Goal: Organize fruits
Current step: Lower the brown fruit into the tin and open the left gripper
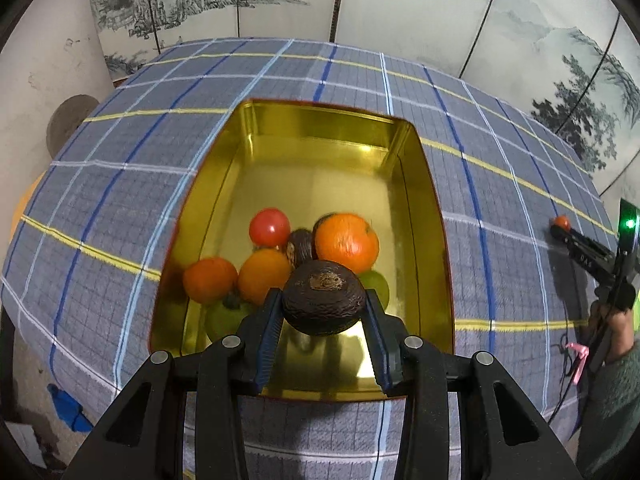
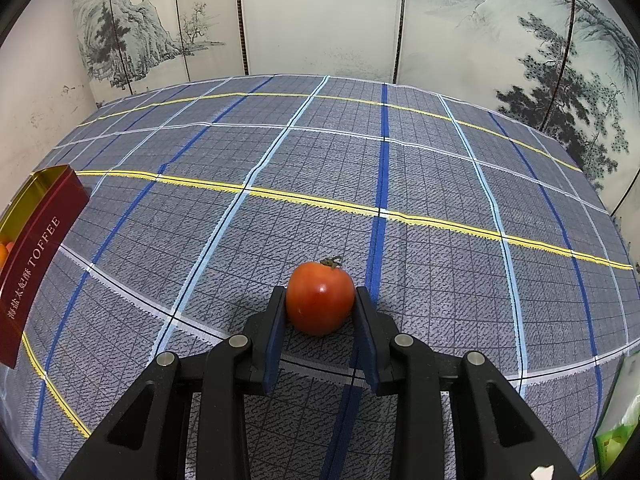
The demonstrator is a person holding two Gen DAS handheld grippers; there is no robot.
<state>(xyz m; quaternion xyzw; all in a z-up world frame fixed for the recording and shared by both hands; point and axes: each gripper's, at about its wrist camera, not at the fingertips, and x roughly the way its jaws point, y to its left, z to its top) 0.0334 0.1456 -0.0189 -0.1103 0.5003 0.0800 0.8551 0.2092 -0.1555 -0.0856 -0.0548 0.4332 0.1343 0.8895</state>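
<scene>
Our left tool [image 1: 324, 306] pinches a dark avocado [image 1: 324, 298] over the near end of the gold-lined tin [image 1: 432, 208], above the oranges [image 1: 346, 242] and tomato [image 1: 269, 227] inside. At three o'clock from the tin, our right tool [image 2: 320, 308] pinches a red tomato [image 2: 320, 298] on the checked worktop [image 2: 440, 184].

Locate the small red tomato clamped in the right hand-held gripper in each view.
Left wrist view: small round red tomato at far right edge, at the tip of the right hand-held gripper.
Right wrist view: lower centre, between the pads.
Shared landmark: gold-lined rectangular red toffee tin.
</scene>
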